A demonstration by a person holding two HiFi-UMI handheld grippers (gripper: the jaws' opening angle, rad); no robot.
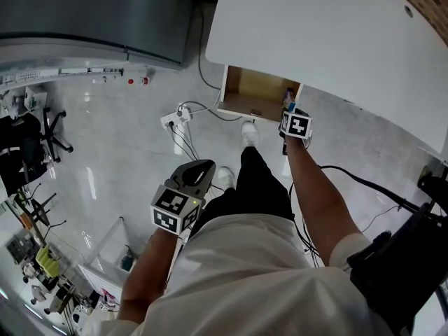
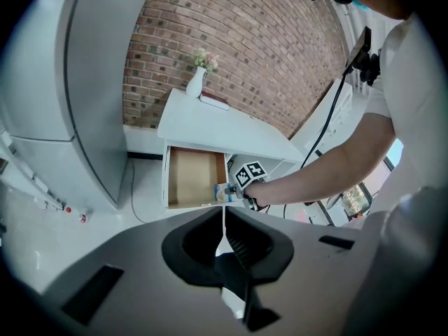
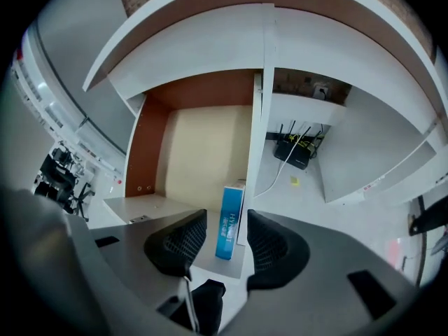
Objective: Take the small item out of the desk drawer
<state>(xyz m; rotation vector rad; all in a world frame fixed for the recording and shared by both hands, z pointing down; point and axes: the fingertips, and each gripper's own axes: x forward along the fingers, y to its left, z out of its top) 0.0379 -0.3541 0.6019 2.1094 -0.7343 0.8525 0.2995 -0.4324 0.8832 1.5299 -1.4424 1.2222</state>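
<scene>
A small blue box (image 3: 229,219) stands upright in the open wooden drawer (image 3: 203,152), close against its right wall. My right gripper (image 3: 225,224) is at the drawer's front with its jaws open on either side of the box, a narrow gap showing at each pad. In the head view the right gripper (image 1: 290,108) reaches into the drawer (image 1: 245,107) under the white desk (image 1: 329,26), where the box (image 1: 288,98) shows at the right corner. My left gripper (image 1: 199,170) hangs by the person's hip, shut and empty, its jaws (image 2: 224,219) meeting.
A power strip (image 1: 175,120) with trailing cables lies on the floor left of the drawer. A black router (image 3: 297,152) sits under the desk to the right. A grey cabinet (image 1: 91,12) stands at the left, and a vase (image 2: 195,82) rests on the desk.
</scene>
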